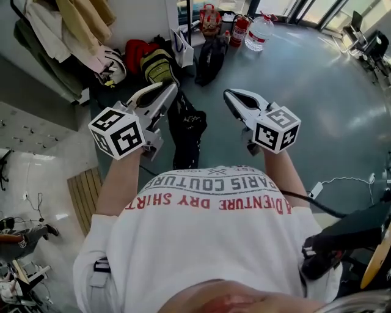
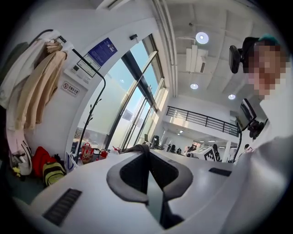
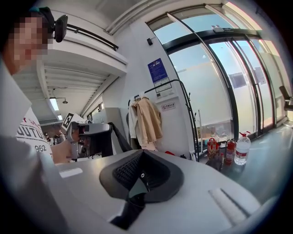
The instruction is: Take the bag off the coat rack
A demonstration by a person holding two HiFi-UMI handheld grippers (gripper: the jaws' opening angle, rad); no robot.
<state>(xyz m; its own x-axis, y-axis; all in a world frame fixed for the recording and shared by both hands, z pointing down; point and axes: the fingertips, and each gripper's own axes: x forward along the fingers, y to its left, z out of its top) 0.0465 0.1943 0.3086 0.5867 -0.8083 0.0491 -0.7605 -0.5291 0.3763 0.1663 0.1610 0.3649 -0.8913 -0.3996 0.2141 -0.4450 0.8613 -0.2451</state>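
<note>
A black bag (image 1: 186, 131) hangs by its strap from my left gripper (image 1: 170, 90), which is shut on that strap; the bag dangles above the floor in front of the person. In the left gripper view the dark strap (image 2: 139, 149) lies over the closed jaw tips. The right gripper view shows the left gripper (image 3: 87, 137) with the strap (image 3: 120, 137) trailing down from it. My right gripper (image 1: 228, 96) is held level beside it, shut with nothing in it. The black coat rack (image 3: 185, 109) stands by the wall, with coats (image 3: 147, 121) hanging near it.
On the floor near the wall lie a yellow-green backpack (image 1: 159, 64), a red bag (image 1: 137, 50), a black backpack (image 1: 211, 58), a red tote (image 1: 209, 18), a fire extinguisher (image 1: 240, 29) and a water bottle (image 1: 258, 32). Coats (image 1: 67, 30) hang at the upper left. A white cable (image 1: 342, 180) runs at the right.
</note>
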